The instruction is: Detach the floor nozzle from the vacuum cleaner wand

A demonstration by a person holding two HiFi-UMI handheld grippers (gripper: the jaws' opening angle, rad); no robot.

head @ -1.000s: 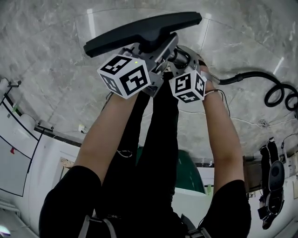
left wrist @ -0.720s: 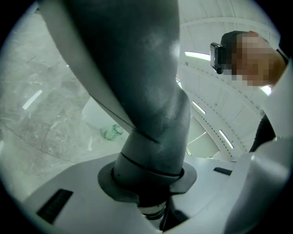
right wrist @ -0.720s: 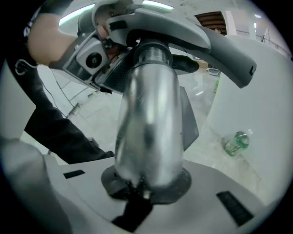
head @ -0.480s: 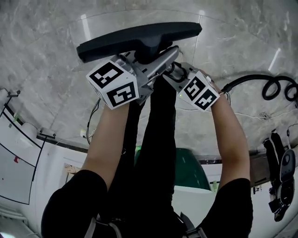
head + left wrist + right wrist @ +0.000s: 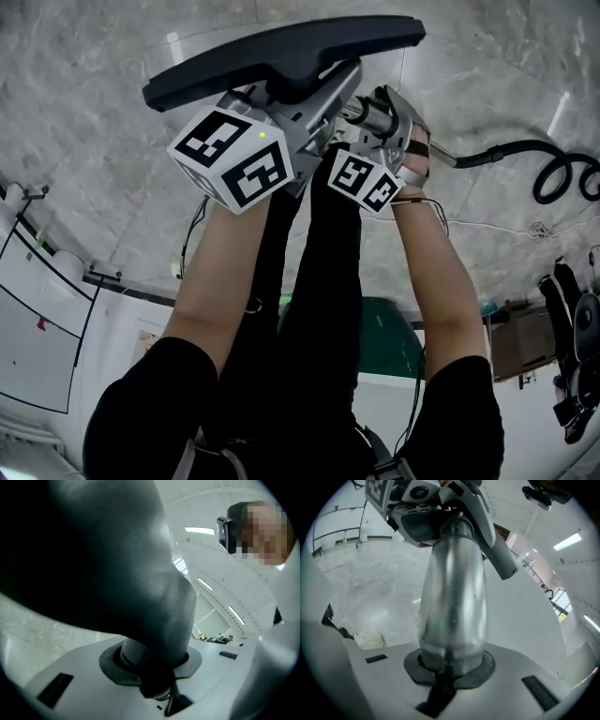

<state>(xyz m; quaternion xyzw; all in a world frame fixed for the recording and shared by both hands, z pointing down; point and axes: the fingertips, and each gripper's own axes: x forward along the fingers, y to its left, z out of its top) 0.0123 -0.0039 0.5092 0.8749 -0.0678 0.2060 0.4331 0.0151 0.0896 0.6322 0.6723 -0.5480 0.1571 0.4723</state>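
Note:
In the head view the black floor nozzle (image 5: 281,52) is held up over the marble floor, its long bar lying crosswise. My left gripper (image 5: 305,94) is shut on the nozzle's dark neck (image 5: 154,611), which fills the left gripper view and sits between the pads (image 5: 187,660). My right gripper (image 5: 364,117), just right of it, is closing its jaws on the silver wand (image 5: 452,597), and the pads (image 5: 412,667) press on the tube. The wand (image 5: 361,112) runs into the nozzle's neck. In the right gripper view the left gripper's body (image 5: 426,522) shows at the wand's far end.
A black coiled hose (image 5: 553,173) lies on the floor at the right. White furniture (image 5: 37,328) stands at lower left, a green object (image 5: 384,337) sits between the arms, and black gear (image 5: 577,375) hangs at the right edge. The person's black-clad legs (image 5: 309,309) are below the grippers.
The right gripper swung out to the right, then back left onto the wand. The left gripper and the nozzle rose a little, and the nozzle's right end tipped up.

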